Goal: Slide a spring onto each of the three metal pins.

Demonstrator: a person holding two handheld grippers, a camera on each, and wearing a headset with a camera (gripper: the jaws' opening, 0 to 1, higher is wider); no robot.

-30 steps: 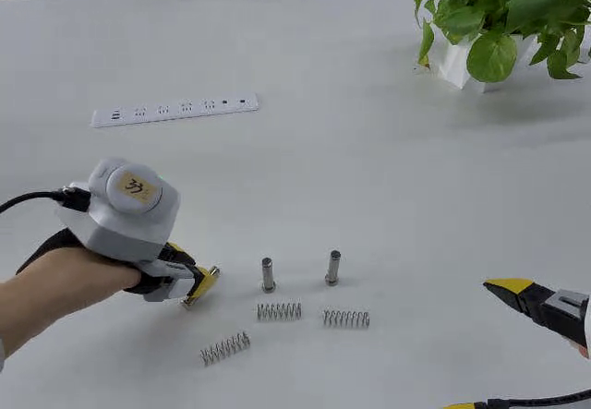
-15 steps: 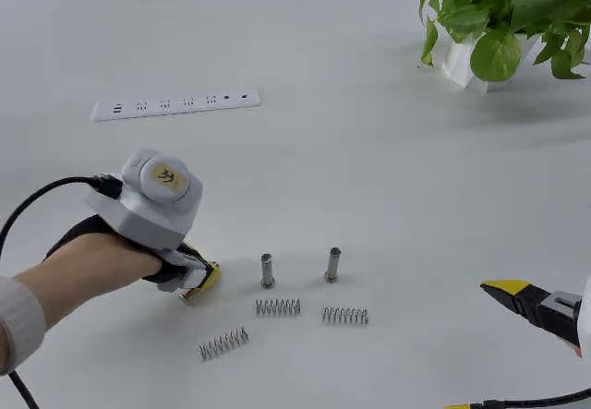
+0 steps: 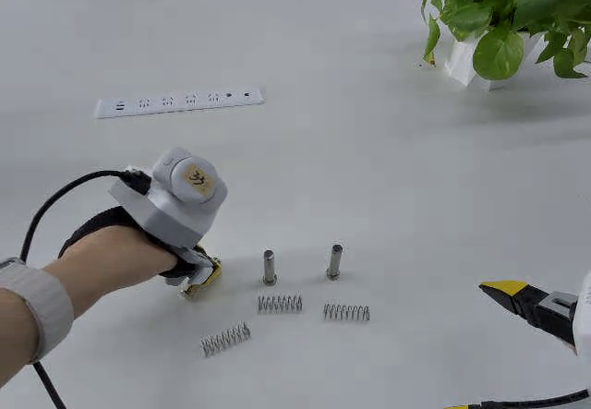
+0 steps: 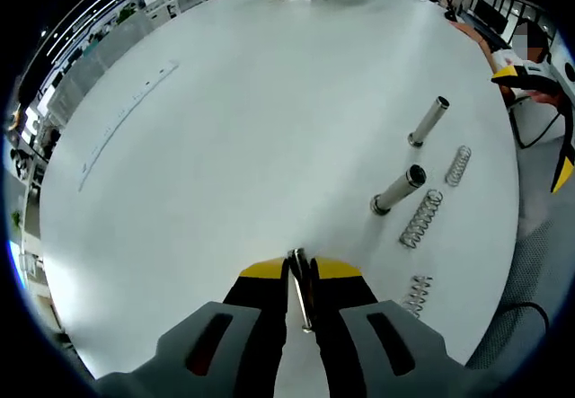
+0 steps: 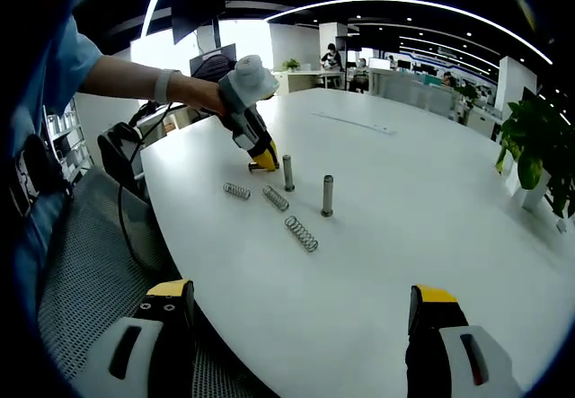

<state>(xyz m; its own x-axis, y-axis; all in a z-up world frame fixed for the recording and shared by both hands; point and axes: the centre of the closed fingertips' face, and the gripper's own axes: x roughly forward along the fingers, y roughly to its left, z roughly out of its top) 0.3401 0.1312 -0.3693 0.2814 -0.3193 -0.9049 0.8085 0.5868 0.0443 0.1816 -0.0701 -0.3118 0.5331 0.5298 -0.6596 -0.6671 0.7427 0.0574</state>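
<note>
Spring [image 3: 225, 339] nearest the left gripper [image 3: 199, 282], which pinches a metal pin [image 4: 302, 299], lies flat beside it; right gripper [image 5: 304, 292] gapes farther off.

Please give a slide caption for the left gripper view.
Left gripper shut on a pin; two pins stand ahead, three springs beside them.

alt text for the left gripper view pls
The left gripper, jaws closed on a thin metal pin, points across a white table. To its right stand two upright pins, with three loose springs lying beside them.
</note>
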